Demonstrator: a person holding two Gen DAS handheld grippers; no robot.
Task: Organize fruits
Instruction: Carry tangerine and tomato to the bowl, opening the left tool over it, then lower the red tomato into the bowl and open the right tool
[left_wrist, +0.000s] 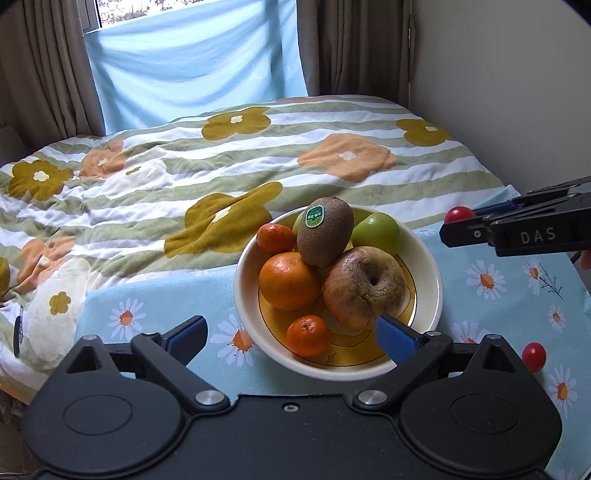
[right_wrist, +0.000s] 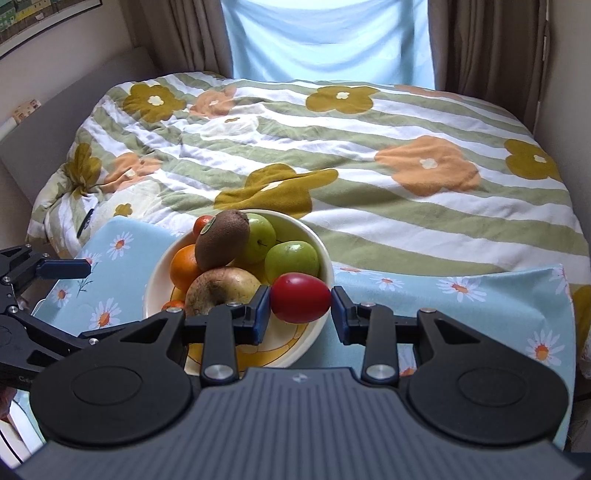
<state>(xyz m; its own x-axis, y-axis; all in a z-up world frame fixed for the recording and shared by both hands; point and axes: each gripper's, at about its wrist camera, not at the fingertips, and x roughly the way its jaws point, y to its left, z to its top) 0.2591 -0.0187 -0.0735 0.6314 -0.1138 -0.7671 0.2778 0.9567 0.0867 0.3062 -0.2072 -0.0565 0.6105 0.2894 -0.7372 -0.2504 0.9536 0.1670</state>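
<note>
Right gripper (right_wrist: 300, 312) clamping red cherry tomato (right_wrist: 301, 298), cream fruit bowl (right_wrist: 325, 258) just beyond, kiwi (right_wrist: 221, 243) topmost, left gripper (right_wrist: 66, 268) far left

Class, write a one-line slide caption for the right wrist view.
Right claw shut on a red tomato beside a bowl of fruit on a daisy-print cloth.

We hold our left gripper (left_wrist: 288, 338) tilted downward with its blue pads (left_wrist: 397, 341) spread wide, nothing pressed between them. Our right gripper (right_wrist: 300, 299) also slants down, its pads (right_wrist: 263, 314) clamped on a tomato (right_wrist: 301, 298), one at each end.
</note>
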